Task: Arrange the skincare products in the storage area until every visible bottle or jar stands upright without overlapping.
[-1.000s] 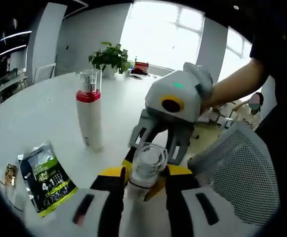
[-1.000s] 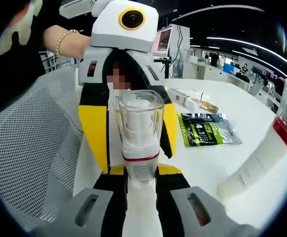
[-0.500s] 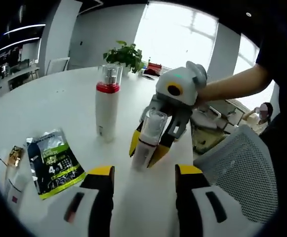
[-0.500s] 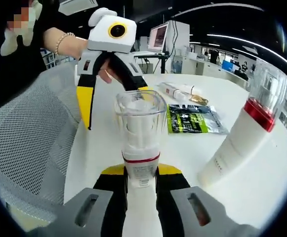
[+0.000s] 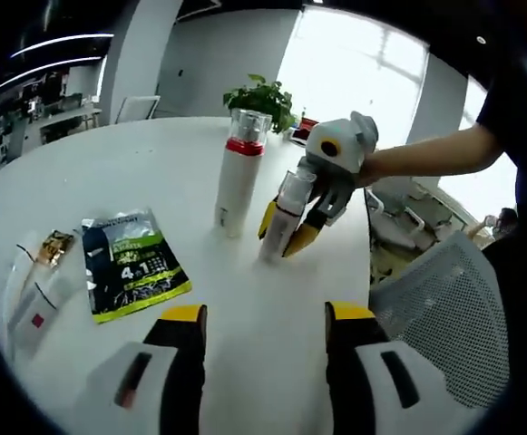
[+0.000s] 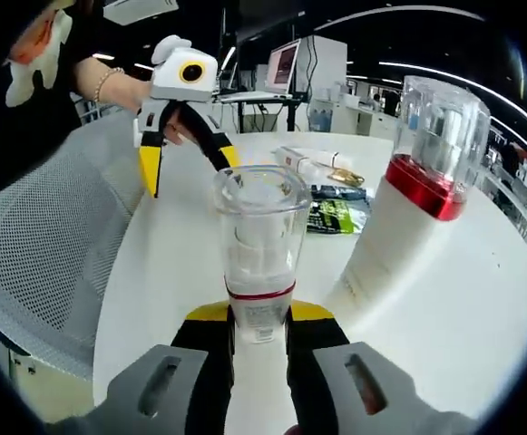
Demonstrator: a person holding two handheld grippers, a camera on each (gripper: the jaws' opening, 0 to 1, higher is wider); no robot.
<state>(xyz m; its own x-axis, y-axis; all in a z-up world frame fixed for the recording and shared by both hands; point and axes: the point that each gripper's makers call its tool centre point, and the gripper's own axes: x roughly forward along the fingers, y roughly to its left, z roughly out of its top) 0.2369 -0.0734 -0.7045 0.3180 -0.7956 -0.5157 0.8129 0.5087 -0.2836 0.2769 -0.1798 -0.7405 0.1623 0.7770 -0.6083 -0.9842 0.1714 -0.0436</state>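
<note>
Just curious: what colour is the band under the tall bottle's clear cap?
Red, clearest in the right gripper view on the tall bottle.

The left tool (image 5: 258,328) hung above the bench (image 5: 109,172) with its yellow-tipped jaws spread wide and nothing between them. Seen from the right tool's camera, it (image 6: 186,154) was gripped by a hand (image 6: 183,134), a bracelet on the wrist. The right tool (image 6: 259,328) was clamped on the small clear-capped bottle (image 6: 259,263), apparently upright; a bare forearm (image 5: 435,156) reached in behind it.

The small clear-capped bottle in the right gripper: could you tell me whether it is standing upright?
Upright: the small bottle stands cap-up on the table, clamped by the right gripper.
</note>
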